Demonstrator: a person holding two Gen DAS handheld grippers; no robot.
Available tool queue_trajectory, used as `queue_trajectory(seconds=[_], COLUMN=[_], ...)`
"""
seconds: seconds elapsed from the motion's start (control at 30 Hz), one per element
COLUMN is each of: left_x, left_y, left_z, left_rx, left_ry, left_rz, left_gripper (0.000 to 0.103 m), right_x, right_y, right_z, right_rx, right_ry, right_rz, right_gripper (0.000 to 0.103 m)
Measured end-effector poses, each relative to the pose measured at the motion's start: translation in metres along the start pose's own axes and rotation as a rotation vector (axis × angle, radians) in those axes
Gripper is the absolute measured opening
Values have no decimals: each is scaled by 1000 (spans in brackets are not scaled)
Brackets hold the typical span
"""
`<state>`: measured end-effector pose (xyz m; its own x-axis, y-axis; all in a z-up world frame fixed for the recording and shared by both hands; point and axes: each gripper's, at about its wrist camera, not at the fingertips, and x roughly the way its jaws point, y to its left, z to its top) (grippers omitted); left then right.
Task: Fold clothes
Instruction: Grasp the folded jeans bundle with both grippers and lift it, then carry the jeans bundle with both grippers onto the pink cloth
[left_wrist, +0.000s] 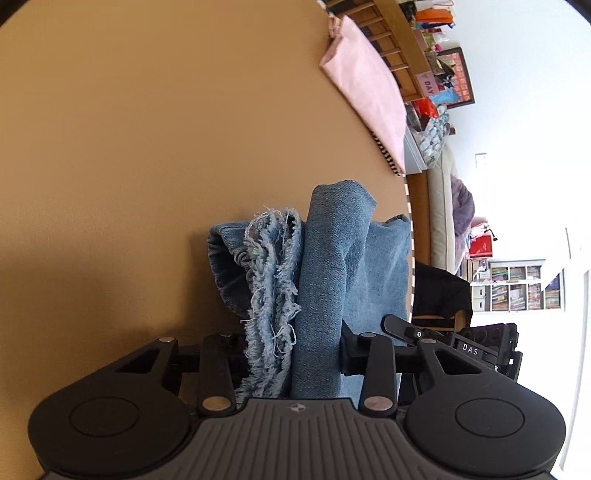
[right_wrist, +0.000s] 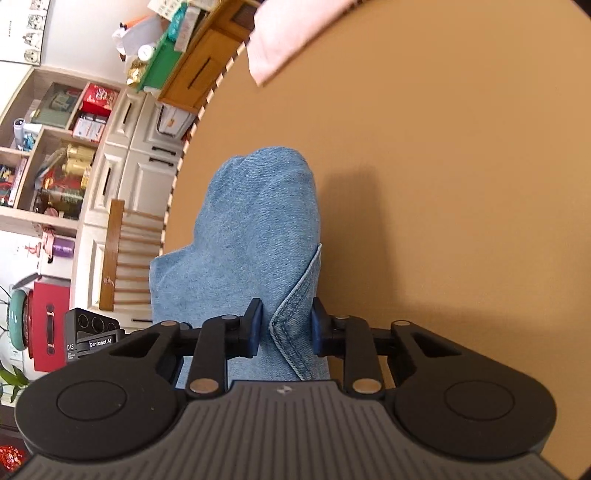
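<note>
A pair of blue denim jeans with a frayed hem hangs between both grippers over a tan table. My left gripper is shut on the bunched denim, frayed edge to the left. In the right wrist view the jeans show a stitched seam, and my right gripper is shut on that seam edge. The far end of the jeans rests folded on the table. The other gripper shows in the left wrist view and in the right wrist view.
A folded pink cloth lies at the far table edge; it also shows in the right wrist view. Beyond the table are wooden chairs, cabinets, cluttered shelves, a sofa and a bookcase.
</note>
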<state>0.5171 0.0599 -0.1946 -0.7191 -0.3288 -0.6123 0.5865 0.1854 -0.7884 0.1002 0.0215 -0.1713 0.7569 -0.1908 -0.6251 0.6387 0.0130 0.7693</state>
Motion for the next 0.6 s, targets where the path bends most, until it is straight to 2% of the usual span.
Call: queue_trajectory(seconds=[0.13, 0.37, 0.47, 0.53, 0.57, 0.6], left_x=[2, 23, 53, 77, 89, 101], left_y=[-50, -164, -207, -221, -225, -223], left_z=[49, 175, 231, 266, 283, 300], left_rx=[58, 155, 172, 161, 145, 127], left_ry=[-19, -113, -137, -141, -144, -152], left_rz=[-10, -31, -24, -6, 7, 31], left_gripper=[40, 41, 41, 42, 47, 59], right_x=[-26, -86, -97, -93, -86, -79], right_y=[17, 59, 61, 53, 43, 31], right_z=[55, 206, 273, 314, 332, 350], right_rx=[-14, -94, -91, -79, -67, -53], right_ry=[-48, -183, -223, -233, -230, -230], right_rz=[7, 6, -12, -27, -29, -44], right_gripper=[26, 26, 26, 26, 27, 38])
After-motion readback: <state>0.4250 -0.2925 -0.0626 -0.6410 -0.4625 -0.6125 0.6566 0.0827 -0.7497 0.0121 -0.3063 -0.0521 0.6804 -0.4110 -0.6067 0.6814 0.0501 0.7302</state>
